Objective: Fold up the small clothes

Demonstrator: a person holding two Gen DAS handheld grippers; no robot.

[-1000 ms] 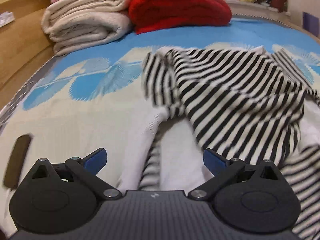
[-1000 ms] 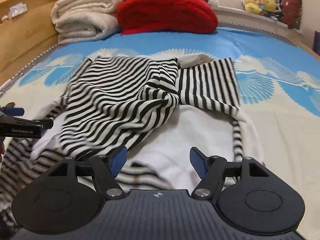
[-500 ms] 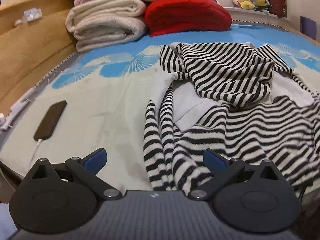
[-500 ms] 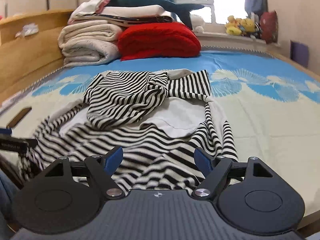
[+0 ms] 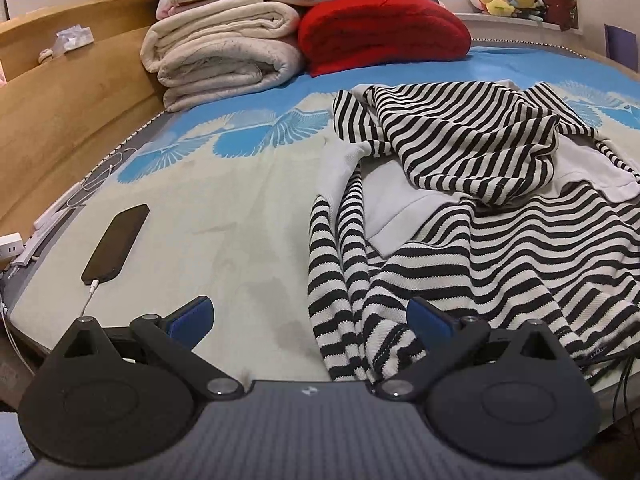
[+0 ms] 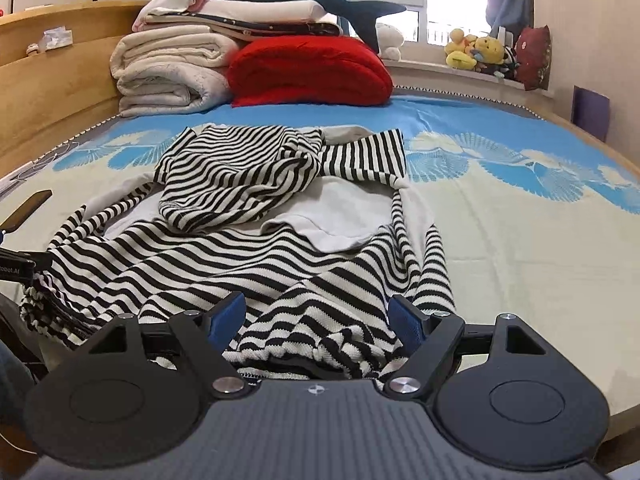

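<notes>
Pre-grasp: black-and-white striped knit garment (image 6: 256, 248) rumpled on bed.
Both tongs, left (image 5: 310, 320) and right (image 6: 318, 318), wide, empty; we likely grab the near hem next.

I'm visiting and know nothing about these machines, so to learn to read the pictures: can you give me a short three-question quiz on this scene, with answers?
1. True or false: the left tongs are shut on the striped garment.
2. Which lies on the bed left of the garment: A) a dark phone, B) a book, C) a cup?
3. What colour is the folded blanket beside the cream blankets at the head of the bed?

Key:
1. False: both the left and the right tongs stand open, holding nothing.
2. A, with a cable plugged in.
3. Red.
</notes>
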